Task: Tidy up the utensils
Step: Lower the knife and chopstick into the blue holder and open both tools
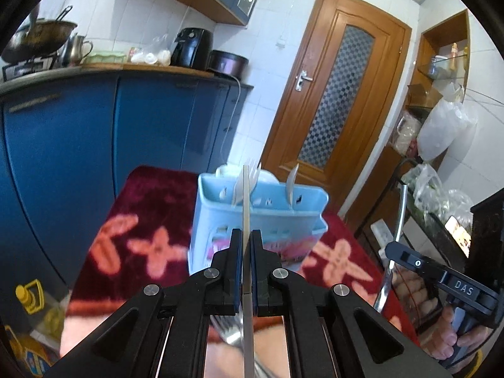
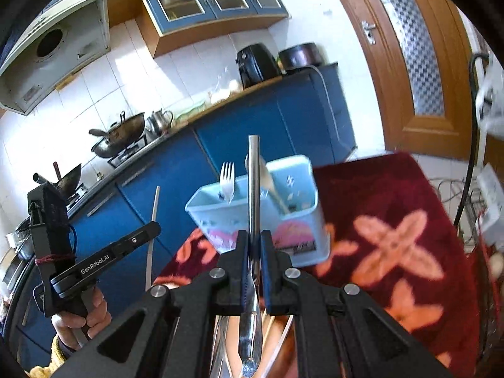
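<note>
Altogether two gripped utensils [image 1: 246,201] [image 2: 254,182], one caddy [image 1: 258,217].

The right gripper [image 1: 453,278] is showing "DAS" on its body; the left gripper [image 2: 104,261] is displaying "GenRobot.AI".

Between the left gripper's [image 1: 247,249] matt black plastic jaws sits a thin, pale, matt stick [image 1: 246,208], wood or plastic, hard to tell; the right gripper [image 2: 254,249], same dull black with bright metal pivot pins, clamps a glossy, polished metal utensil handle [image 2: 254,182]; just beyond both sets of jaws stands a smooth light-blue plastic caddy [image 2: 302,220] holding a white plastic fork [image 2: 227,179]; beneath lies a plush, fuzzy maroon cloth [image 2: 393,195]; far behind the jaws, a varnished wooden door [image 1: 318,72].
</note>
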The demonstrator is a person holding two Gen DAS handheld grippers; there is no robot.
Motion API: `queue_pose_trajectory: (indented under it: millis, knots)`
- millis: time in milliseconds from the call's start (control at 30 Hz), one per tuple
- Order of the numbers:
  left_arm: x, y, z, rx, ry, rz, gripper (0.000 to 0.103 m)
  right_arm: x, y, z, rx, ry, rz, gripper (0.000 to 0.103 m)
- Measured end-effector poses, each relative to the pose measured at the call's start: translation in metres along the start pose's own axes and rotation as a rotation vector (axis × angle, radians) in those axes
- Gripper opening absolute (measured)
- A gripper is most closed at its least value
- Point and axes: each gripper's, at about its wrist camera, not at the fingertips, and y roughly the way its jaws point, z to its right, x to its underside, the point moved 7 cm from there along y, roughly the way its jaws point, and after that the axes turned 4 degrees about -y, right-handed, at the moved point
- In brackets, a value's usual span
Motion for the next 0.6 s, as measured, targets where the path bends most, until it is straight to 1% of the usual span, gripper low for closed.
queue_pose_trajectory:
  millis: [167, 367, 600]
  knots:
    - [-0.031, 0.008, 0.008, -0.003, 0.006, 0.053, 0.004, -0.025, 0.006, 0.006, 0.046, -0.038, 0.044, 0.009]
    - [-0.07, 0.024, 0.018, -0.011, 0.025, 0.121, 0.004, -0.061, 0.022, 0.014, 0.082, -0.074, 0.092, 0.009]
    - [-0.104, 0.045, 0.022, -0.015, 0.046, 0.185, 0.004, -0.097, 0.042, 0.019, 0.131, -0.13, 0.153, 0.009]
